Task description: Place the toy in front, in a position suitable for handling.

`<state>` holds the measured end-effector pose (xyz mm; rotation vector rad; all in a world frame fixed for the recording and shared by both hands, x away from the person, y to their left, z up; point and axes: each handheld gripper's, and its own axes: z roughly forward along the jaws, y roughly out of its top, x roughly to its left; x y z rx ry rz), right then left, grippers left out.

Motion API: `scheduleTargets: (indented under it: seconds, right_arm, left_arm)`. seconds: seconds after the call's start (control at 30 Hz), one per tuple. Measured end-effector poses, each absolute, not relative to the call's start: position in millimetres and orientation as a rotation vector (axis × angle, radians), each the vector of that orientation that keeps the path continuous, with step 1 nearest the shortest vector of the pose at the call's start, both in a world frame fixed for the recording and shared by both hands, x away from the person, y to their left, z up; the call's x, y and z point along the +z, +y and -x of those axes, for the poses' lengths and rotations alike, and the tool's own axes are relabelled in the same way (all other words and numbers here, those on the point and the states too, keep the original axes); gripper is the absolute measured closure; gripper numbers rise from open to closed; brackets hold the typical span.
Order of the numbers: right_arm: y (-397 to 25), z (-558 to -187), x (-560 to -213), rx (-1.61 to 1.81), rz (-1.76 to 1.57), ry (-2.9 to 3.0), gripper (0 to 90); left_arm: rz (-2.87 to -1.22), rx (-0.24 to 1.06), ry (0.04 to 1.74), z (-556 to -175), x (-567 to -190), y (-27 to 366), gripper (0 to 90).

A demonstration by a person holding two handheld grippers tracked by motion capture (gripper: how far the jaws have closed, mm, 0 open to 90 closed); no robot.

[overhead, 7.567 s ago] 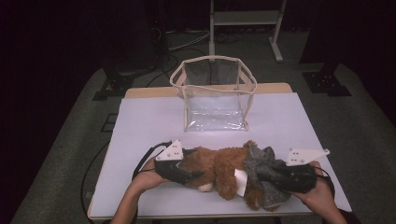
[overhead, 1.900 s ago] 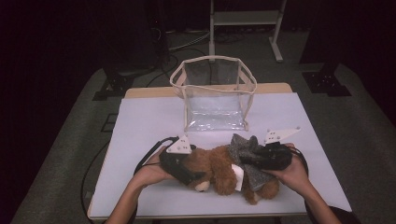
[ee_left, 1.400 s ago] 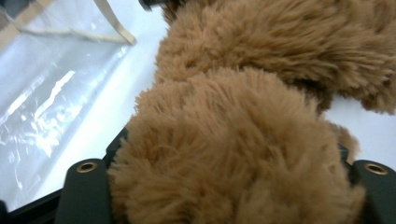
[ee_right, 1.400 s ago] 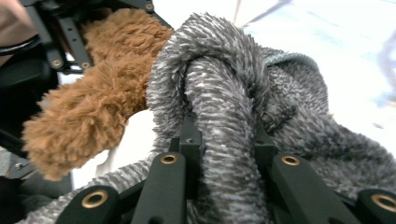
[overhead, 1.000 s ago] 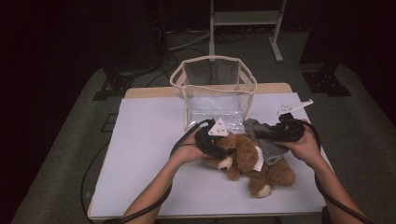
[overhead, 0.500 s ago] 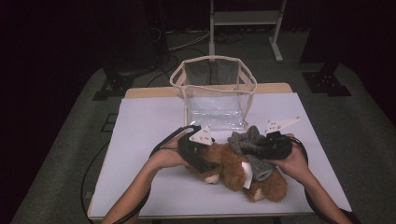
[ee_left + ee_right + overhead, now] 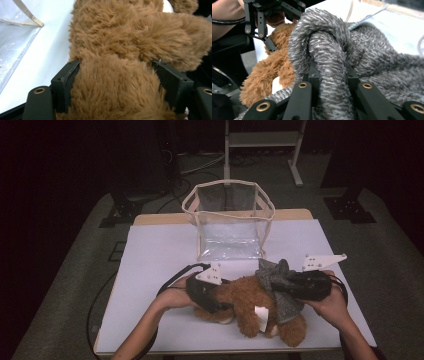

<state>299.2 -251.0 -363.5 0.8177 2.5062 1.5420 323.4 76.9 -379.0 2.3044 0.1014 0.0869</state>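
A brown plush bear (image 7: 245, 302) lies on the white table (image 7: 155, 260) near its front edge, wearing a grey knitted garment (image 7: 276, 272). My left gripper (image 7: 210, 294) is shut on the bear's left end; in the left gripper view brown fur (image 7: 120, 45) bulges between the jaws of that gripper (image 7: 118, 75). My right gripper (image 7: 292, 285) is shut on a bunched fold of the garment (image 7: 329, 47), which stands pinched between the jaws of this gripper (image 7: 332, 72). The left gripper (image 7: 265, 22) also appears far off in the right gripper view.
A clear plastic bag (image 7: 229, 220) with a beige rim stands open and upright at the middle back of the table, just beyond the bear. Black cables trail from both grippers. A metal stand (image 7: 260, 145) is on the floor behind.
Since a second ago both grippers have drawn the bear back from the bag, toward the table's front edge and a little left. Both grips are unchanged.
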Motion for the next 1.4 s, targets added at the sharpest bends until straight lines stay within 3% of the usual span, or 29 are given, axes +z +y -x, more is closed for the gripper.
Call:
scheduleTargets:
  seconds: [0.27, 0.63, 0.87, 1.03, 1.4]
  right_arm:
    - [-236.5, -300.4, -371.2, 1.540, -0.783, 2.536, 73.2]
    - [-199.9, -333.4, -368.0, 1.480, -0.690, 2.588, 73.0]
    - [-211.8, -312.7, -374.2, 1.514, -0.675, 2.586, 74.6]
    - [-218.6, -299.2, -371.9, 1.527, -0.654, 2.593, 74.3]
    - [-230.7, -298.8, -354.0, 1.548, -0.678, 2.537, 72.9]
  left_arm:
    - [-2.345, 0.176, 0.104, -308.1, -380.1, 87.4, 27.7]
    - [-2.290, 0.161, 0.202, -297.9, -385.9, 113.0, 27.9]
    - [-2.282, 0.161, 0.176, -305.7, -374.6, 103.5, 19.2]
    - [-2.292, 0.078, 0.181, -314.0, -380.8, 93.1, 19.3]
    - [-2.298, 0.073, 0.145, -303.4, -385.2, 96.3, 22.4]
